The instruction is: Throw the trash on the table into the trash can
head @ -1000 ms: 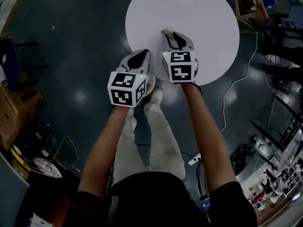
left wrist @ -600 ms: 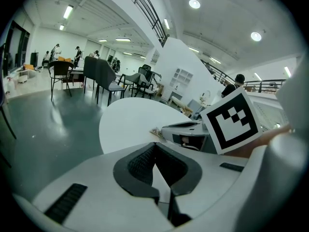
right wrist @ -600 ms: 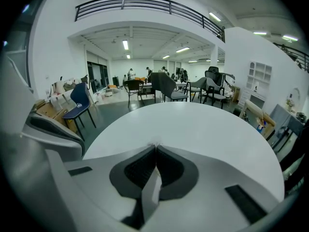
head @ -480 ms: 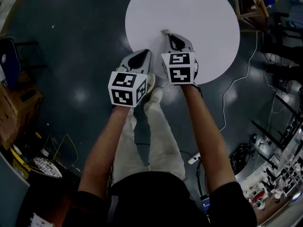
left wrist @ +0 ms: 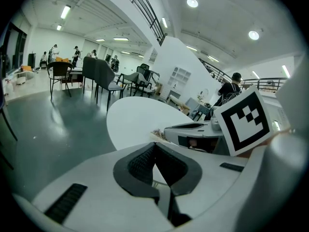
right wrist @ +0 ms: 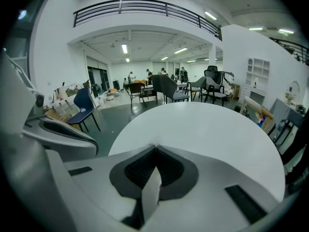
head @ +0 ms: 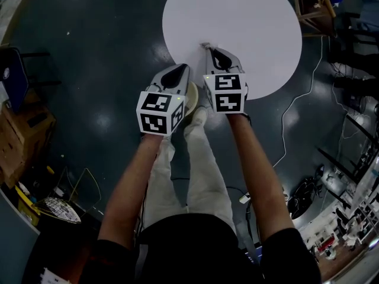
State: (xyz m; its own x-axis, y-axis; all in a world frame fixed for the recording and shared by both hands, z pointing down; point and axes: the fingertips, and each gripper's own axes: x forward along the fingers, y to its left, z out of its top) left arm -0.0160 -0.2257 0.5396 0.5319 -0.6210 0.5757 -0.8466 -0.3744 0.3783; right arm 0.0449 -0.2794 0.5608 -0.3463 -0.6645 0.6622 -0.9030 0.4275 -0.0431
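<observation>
The right gripper (right wrist: 155, 149) pinches a small paper scrap (left wrist: 157, 133) at its very tips, over the near rim of the white table (head: 249, 16), while the left gripper (left wrist: 153, 145), just beside it, is clamped together on nothing.

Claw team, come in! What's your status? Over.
Right claw shut on thin white paper scrap, at round white table near edge. Left claw shut, empty. Nothing blocking seen; trash can not in view.

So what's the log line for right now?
right gripper: shut on paper scrap | left gripper: shut, empty | trash can: not in view
</observation>
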